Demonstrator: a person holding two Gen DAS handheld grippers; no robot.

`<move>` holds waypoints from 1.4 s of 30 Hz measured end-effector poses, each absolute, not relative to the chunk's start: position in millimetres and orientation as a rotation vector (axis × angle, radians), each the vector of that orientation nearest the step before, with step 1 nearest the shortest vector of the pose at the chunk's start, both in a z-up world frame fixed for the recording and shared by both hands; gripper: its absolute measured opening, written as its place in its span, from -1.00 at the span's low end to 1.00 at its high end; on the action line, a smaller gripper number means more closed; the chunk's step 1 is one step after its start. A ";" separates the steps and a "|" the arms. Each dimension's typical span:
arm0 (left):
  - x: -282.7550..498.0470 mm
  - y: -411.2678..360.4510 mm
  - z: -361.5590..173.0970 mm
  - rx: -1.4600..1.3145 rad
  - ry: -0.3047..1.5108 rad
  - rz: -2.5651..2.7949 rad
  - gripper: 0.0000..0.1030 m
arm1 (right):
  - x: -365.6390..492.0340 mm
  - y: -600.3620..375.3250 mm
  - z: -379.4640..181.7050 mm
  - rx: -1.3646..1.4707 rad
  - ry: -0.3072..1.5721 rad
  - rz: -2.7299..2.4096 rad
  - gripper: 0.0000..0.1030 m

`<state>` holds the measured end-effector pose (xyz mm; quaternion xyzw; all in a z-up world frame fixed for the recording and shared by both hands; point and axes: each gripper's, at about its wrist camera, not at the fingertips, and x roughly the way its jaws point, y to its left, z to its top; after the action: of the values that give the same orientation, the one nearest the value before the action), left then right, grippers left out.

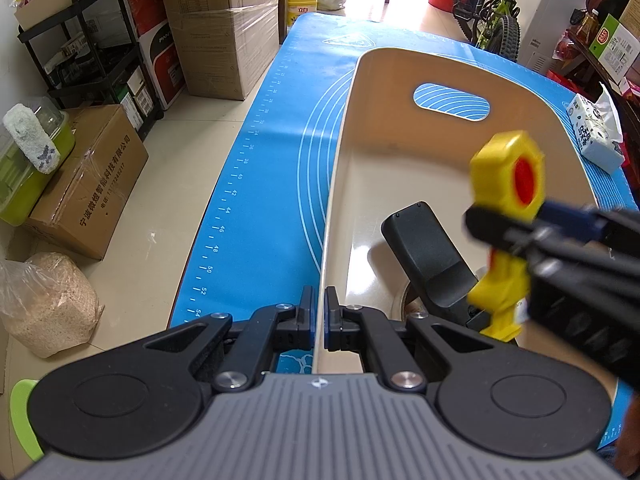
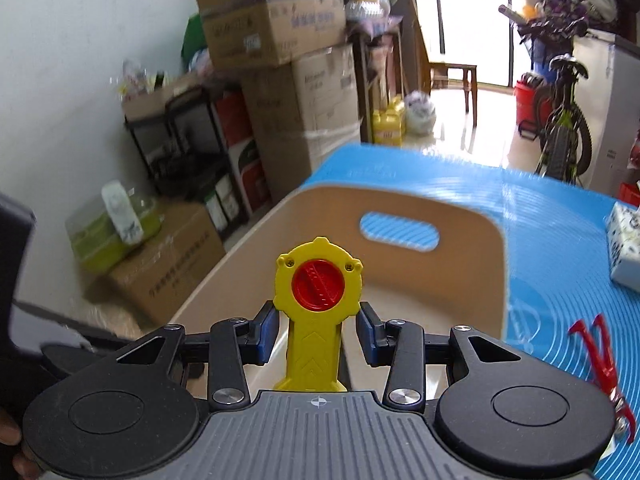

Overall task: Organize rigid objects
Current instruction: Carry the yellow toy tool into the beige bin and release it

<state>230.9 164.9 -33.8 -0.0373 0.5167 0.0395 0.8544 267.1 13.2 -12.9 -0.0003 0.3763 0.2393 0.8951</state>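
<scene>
Left gripper (image 1: pixel 320 320): its blue pads are pinched on the thin near rim of the beige bin (image 1: pixel 344 148), one pad inside the wall and one outside, steadying it at 6 o'clock of the left wrist view.

Beige bin: an open tub with an oval handle cutout (image 1: pixel 451 102) in its far wall at 12 o'clock; it sits on the mat, and a black remote control (image 1: pixel 428 256) leans inside on its floor.

Right gripper (image 2: pixel 316 334): its jaws stand apart on either side of the yellow toy launcher (image 2: pixel 316 308). In the right wrist view small gaps show between pads and toy, so I cannot tell how firmly it is held, or whether it is being let go.

Yellow toy launcher: it is above the bin's near end, round head with a red hub (image 2: pixel 318 286) pointing to 12 o'clock, and appears at 3 o'clock in the left wrist view.

Handling: it looks like hard moulded plastic, so probably light, stiff and a little slick. The flat-sided stem below the head seems the best hold, since the round head could pivot between the pads.

Surface: a blue silicone mat (image 1: pixel 256 184) printed with a ruler scale and arcs; a red clip (image 2: pixel 600 356) lies at 4 o'clock and a tissue pack (image 2: pixel 624 248) at 3 o'clock.

Room: pale floor tiles, stacked cardboard boxes (image 1: pixel 216 20) and a black shelf rack at 10 o'clock, a green bicycle (image 1: pixel 494 12) at 1 o'clock near a bright doorway.
</scene>
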 end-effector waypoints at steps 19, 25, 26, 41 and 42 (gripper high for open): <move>231.1 165.1 -33.8 -0.076 1.087 0.083 -0.90 | 273.2 41.2 -54.3 -0.121 1.025 0.481 -0.03; 231.4 165.5 -34.1 -0.075 1.087 0.084 -0.90 | 269.5 34.2 -49.6 -0.112 0.977 0.473 0.32; 231.4 165.2 -34.0 -0.075 1.087 0.084 -0.90 | 268.9 32.7 -48.0 -0.110 0.966 0.475 0.38; 231.3 165.1 -34.1 -0.074 1.087 0.084 -0.90 | 273.3 -19.2 2.0 -0.001 0.825 0.420 0.48; 231.3 165.7 -34.4 -0.075 1.087 0.084 -0.90 | 273.4 -25.7 6.0 0.006 0.813 0.409 0.48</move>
<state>231.3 165.7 -34.4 -0.0355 0.5169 0.0399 0.8544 273.4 -25.7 6.0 0.0030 0.3928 0.1975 0.8982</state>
